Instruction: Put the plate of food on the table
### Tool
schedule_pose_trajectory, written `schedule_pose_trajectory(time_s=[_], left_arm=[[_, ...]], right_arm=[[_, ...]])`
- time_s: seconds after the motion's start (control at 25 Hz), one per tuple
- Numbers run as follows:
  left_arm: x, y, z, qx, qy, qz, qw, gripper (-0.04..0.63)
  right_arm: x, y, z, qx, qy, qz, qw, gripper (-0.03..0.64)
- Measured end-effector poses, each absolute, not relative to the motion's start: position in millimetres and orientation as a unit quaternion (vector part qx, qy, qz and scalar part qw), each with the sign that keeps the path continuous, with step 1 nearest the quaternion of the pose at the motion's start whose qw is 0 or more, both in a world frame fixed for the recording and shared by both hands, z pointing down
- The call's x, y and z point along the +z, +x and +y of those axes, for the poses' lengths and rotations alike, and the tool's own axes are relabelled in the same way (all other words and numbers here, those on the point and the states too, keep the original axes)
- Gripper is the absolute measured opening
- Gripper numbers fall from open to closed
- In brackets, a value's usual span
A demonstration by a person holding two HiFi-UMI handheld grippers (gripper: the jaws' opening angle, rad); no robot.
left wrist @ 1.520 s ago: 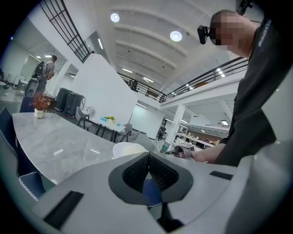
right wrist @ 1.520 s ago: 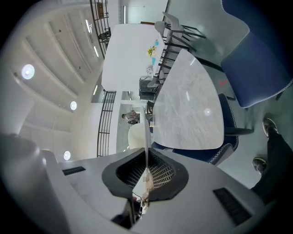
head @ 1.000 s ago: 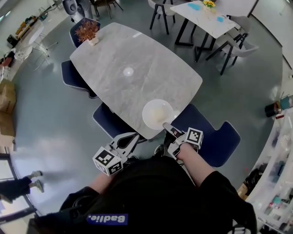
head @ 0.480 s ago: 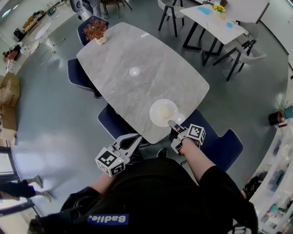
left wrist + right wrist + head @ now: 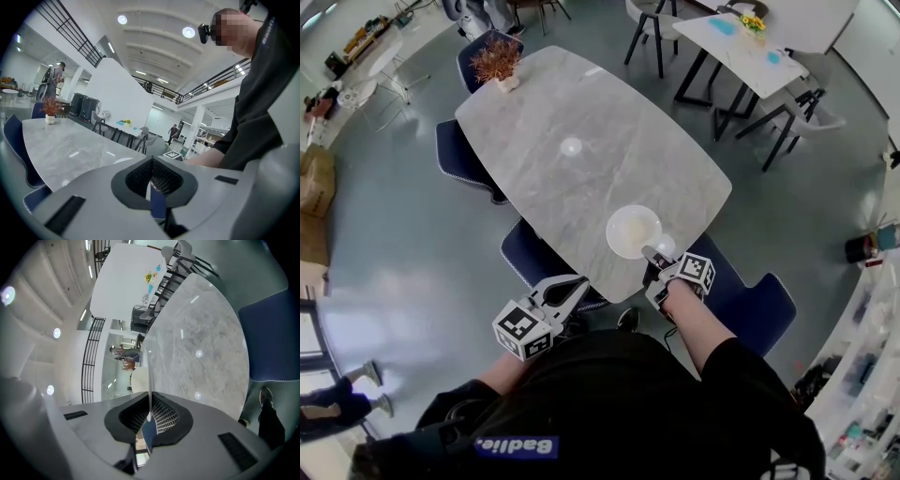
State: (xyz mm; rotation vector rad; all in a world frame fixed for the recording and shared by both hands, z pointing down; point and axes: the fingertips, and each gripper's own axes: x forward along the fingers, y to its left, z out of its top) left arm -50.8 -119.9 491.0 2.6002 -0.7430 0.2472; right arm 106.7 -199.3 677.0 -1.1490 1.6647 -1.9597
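Observation:
A white plate (image 5: 633, 232) with pale food in it is at the near edge of the grey marble table (image 5: 572, 187); whether it rests on the top or hovers just above, I cannot tell. My right gripper (image 5: 652, 255) is shut on the plate's near rim. In the right gripper view the rim (image 5: 150, 380) runs as a thin line into the closed jaws of my right gripper (image 5: 149, 417). My left gripper (image 5: 574, 284) hangs close to my body, below the table's edge. In the left gripper view my left gripper (image 5: 151, 174) is shut with nothing in it.
Blue chairs stand round the table: one under my right arm (image 5: 745, 298), one by my left gripper (image 5: 532, 255), another at the left side (image 5: 455, 155). A potted dried plant (image 5: 498, 64) sits at the far end. A second table (image 5: 741, 42) with chairs stands beyond.
The right gripper has carried the plate a little farther in over the table's near edge. The left gripper has stayed near my body.

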Motion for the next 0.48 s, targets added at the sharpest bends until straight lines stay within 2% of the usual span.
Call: schedule_pose_trajectory(time_s=[0.48], left_arm=[[506.3, -79.0, -135.7, 0.105, 0.924, -0.285, 0.233, 0.008]], right_arm=[[719.4, 81.7, -242.8, -0.7, -0.416, 0.563, 0.141, 0.02]])
